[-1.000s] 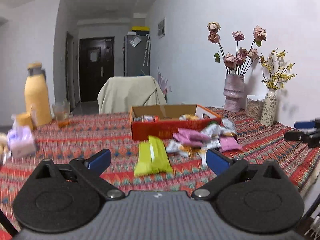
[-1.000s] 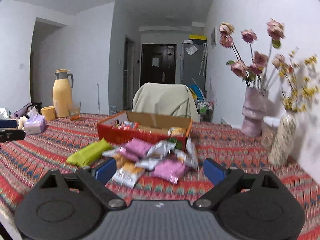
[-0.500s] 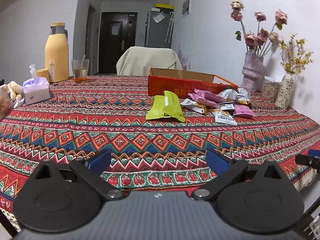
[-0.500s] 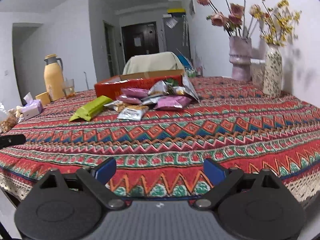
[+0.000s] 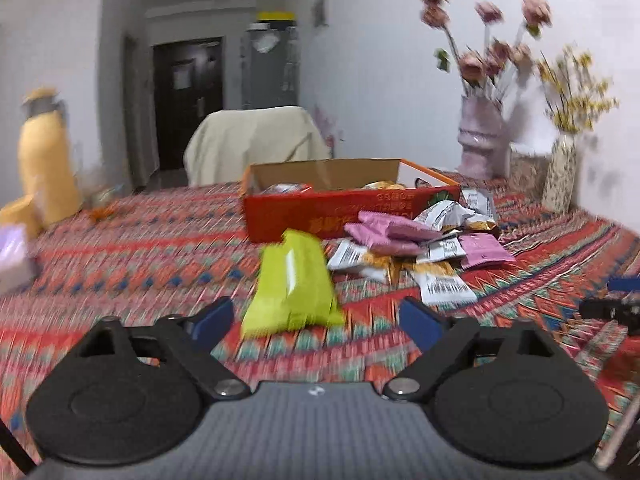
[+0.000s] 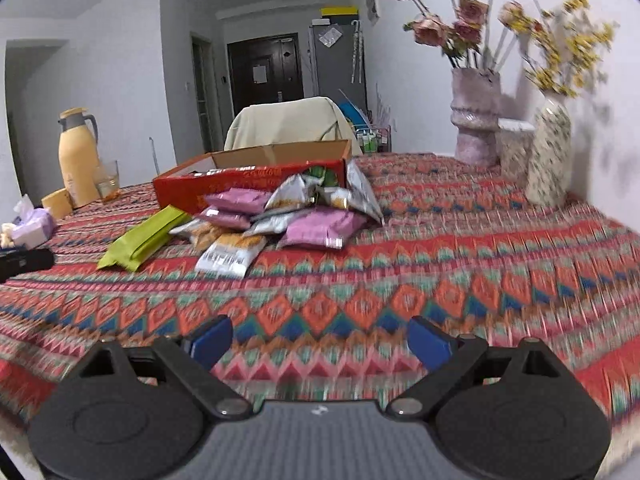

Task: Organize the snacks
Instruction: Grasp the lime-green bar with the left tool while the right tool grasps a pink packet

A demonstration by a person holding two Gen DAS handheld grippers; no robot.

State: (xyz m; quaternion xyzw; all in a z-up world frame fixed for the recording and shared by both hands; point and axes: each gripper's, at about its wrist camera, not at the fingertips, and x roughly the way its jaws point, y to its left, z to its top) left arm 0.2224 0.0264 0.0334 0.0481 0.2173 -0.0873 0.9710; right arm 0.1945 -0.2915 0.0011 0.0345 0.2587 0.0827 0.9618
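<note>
Two empty grippers: left gripper (image 5: 316,320) closing near green packet (image 5: 294,286), right gripper (image 6: 320,342) wide over bare tablecloth (image 6: 460,264); box (image 5: 344,204) contents blurred.

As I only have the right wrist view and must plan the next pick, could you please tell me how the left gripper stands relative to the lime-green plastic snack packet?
Observer: The left gripper faces the lime-green plastic snack packet, which lies straight ahead of the gap. The jaws are closing and the pads are not touching it.
Operator: Thank you. Is the red cardboard box empty inside?
Observer: No, the red cardboard box holds a few packets, silvery and orange ones.
</note>
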